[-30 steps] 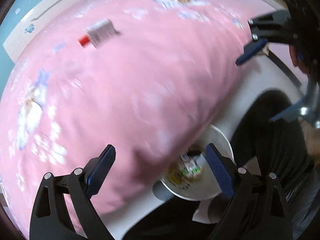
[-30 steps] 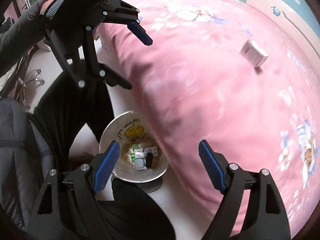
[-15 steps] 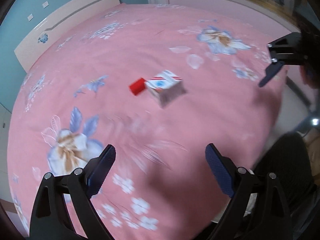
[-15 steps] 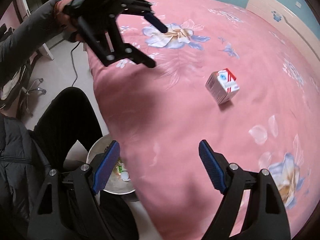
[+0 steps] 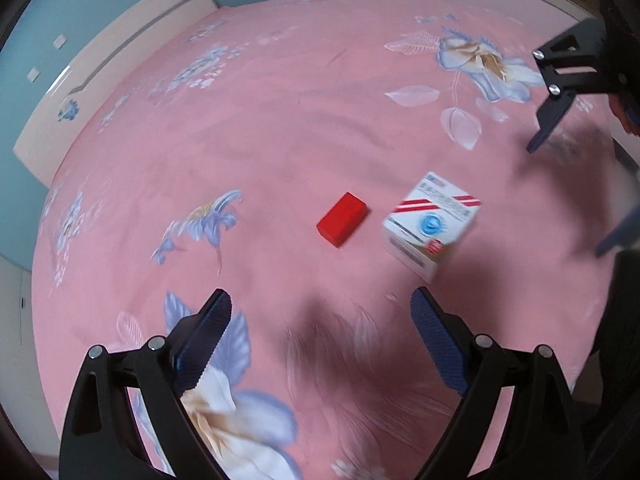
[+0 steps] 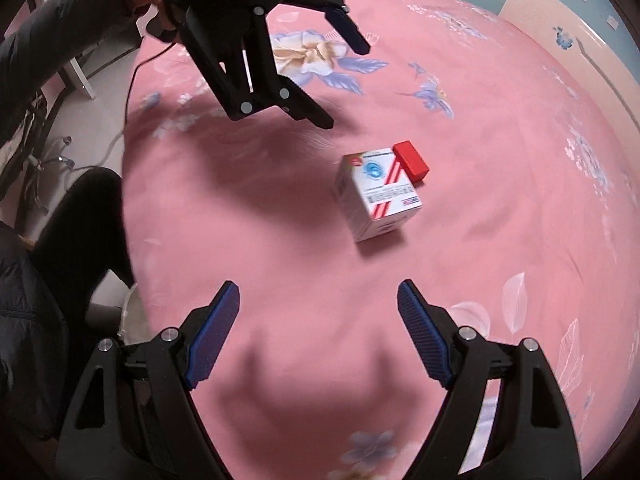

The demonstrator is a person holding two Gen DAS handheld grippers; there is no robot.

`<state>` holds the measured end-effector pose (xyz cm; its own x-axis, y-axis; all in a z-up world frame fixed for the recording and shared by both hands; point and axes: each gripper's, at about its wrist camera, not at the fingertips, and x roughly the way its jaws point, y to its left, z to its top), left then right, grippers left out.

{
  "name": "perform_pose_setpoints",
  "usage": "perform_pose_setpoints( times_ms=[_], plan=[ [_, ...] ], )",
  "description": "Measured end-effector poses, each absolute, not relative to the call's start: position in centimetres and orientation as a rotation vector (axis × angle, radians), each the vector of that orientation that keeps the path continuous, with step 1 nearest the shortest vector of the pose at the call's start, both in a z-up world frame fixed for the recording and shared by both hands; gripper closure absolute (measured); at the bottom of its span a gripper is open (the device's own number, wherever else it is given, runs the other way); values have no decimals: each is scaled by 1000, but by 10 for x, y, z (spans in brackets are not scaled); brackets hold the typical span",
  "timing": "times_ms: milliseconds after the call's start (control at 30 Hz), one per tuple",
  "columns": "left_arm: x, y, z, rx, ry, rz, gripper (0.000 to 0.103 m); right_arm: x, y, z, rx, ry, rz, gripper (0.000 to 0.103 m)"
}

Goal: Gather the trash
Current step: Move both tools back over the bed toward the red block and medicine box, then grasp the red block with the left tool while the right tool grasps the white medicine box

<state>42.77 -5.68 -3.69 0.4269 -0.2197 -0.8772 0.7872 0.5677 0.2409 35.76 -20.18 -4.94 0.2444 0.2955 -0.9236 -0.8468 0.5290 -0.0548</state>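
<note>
A white carton with red stripes and a blue emblem [image 5: 432, 226] [image 6: 376, 194] lies on the pink flowered bed cover [image 5: 280, 120] [image 6: 480, 128]. A small red box [image 5: 343, 219] [image 6: 411, 160] lies just beside it. My left gripper [image 5: 320, 336] is open and empty, hovering above the bed a little short of both items; it also shows in the right wrist view [image 6: 344, 76]. My right gripper [image 6: 318, 332] is open and empty, short of the carton; it shows at the right edge of the left wrist view [image 5: 576, 184].
A white headboard [image 5: 108, 64] and teal wall stand at the bed's far side. The rim of a white trash bowl [image 6: 127, 312] shows on the floor beside the bed, next to the person's dark-clad legs [image 6: 80, 216]. A cable [image 6: 132, 80] hangs at the bed's edge.
Both grippers have swung up from the trash bowl on the floor to above the bed and closer to the carton and red box. Both stayed open and empty.
</note>
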Motion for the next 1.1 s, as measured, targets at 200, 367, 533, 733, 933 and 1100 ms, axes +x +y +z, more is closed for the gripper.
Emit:
perform_pose_setpoints(
  times_ms=[200,367,533,733,933,1100],
  plan=[
    [440,-66,-52,810,880,-817,10,386,-197,-67,-663,1069,878,23],
    [449,-72,-60,856,868,-885,10,406,-190,-76,-664,1063,900,23],
    [460,-83,-64,853,870,-945,10,423,-186,-85,-665,1057,912,23],
    [469,-97,-75,863,892,-980,16,430,-186,-92,-665,1041,930,24],
    [473,-102,-84,867,929,-1002,28,437,-188,-96,-692,1044,917,33],
    [473,-106,-85,848,937,-1021,36,444,-187,-95,-679,1032,914,41]
  ],
)
